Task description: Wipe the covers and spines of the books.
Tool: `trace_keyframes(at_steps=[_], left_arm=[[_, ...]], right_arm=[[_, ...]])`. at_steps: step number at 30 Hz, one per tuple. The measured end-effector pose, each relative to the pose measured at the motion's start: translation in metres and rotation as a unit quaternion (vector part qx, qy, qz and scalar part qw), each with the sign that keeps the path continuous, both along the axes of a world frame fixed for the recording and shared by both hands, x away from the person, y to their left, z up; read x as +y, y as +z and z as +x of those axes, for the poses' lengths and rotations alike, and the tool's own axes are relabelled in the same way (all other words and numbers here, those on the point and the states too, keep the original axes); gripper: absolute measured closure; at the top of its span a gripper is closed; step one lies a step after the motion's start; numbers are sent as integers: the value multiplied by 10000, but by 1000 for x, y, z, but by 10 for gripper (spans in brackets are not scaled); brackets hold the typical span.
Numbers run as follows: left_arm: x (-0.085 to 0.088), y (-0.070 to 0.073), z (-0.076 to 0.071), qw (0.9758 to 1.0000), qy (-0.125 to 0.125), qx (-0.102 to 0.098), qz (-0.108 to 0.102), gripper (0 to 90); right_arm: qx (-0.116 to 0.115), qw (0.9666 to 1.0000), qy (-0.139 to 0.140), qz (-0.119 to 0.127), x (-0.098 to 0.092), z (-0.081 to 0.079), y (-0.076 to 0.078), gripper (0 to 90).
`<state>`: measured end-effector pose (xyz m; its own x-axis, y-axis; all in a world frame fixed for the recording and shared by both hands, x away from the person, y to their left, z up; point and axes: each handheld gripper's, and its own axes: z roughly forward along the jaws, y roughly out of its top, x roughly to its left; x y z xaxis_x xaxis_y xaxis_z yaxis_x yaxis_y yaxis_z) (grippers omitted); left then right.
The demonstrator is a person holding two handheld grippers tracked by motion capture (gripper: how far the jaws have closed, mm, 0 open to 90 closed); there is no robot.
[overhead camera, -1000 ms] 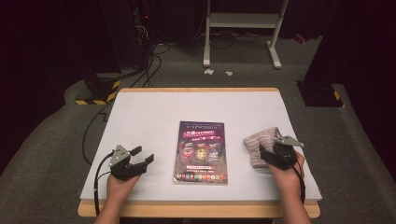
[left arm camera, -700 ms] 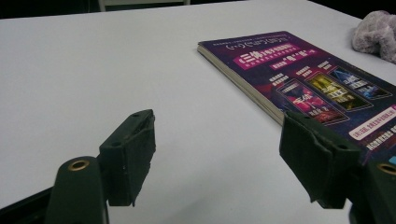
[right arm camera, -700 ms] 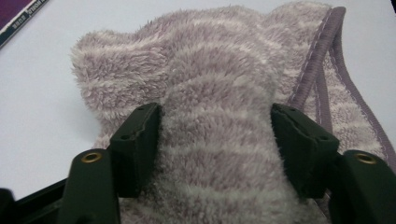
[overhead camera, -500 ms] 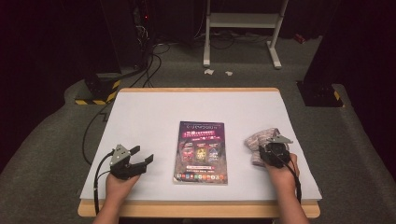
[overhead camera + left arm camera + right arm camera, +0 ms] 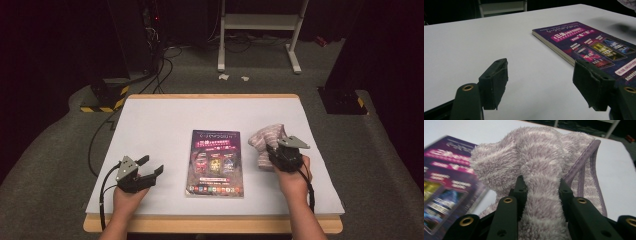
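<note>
A fluffy pale-purple striped towel [image 5: 265, 140] is bunched up at the right of the white table, just right of a purple book [image 5: 216, 161] that lies flat in the middle. My right gripper [image 5: 270, 152] has just been closing and is now shut on a fold of the towel [image 5: 541, 195], which bulges up between its jaws, lifted a little off the table. The book [image 5: 446, 175] lies to its left. My left gripper [image 5: 150, 167] rests near the front left of the table, open, with bare table between its fingers [image 5: 496, 82]. The book [image 5: 594, 47] lies to its right.
The white table top [image 5: 165, 120] has a wooden front edge [image 5: 210, 225]. Behind the table stand a white metal frame [image 5: 260, 30], dark equipment with cables [image 5: 150, 70] and a black box [image 5: 345, 100] on the grey carpet.
My right gripper closed on the towel, then rose and shifted toward the book, gathering the cloth into a bunch. The left gripper and the book stayed where they were.
</note>
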<state>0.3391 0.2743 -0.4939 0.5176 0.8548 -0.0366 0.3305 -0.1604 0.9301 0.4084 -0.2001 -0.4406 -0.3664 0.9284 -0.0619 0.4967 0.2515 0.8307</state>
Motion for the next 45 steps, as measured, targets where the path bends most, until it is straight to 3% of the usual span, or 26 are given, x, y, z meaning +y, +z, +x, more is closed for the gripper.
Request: trace_keyframes(at_steps=[4,10,18,22,26,28,35,45], left_arm=[[1,-5,4,9998,1,141,-139,285],[3,-5,2,9998,-16,86,-182,285],[2,-5,1,9999,-37,37,-126,285],[3,-5,0,9999,-53,28,-152,282],[3,-5,0,9998,-62,27,-165,281],[2,-5,0,9999,-73,24,-143,281],[1,-6,0,9999,-92,42,-127,281],[-2,-6,-1,9999,-159,32,-12,280]], right_arm=[[21,9998,176,115,20,11,3,693],[103,9991,359,204,55,29,2,691],[239,9984,519,-36,99,55,-10,688],[380,9981,466,-152,105,68,-21,687],[657,9972,228,-290,101,82,-38,688],[757,9966,209,-267,102,86,-44,688],[720,9963,385,-286,126,86,-46,686],[760,9931,843,-296,197,99,-45,683]])
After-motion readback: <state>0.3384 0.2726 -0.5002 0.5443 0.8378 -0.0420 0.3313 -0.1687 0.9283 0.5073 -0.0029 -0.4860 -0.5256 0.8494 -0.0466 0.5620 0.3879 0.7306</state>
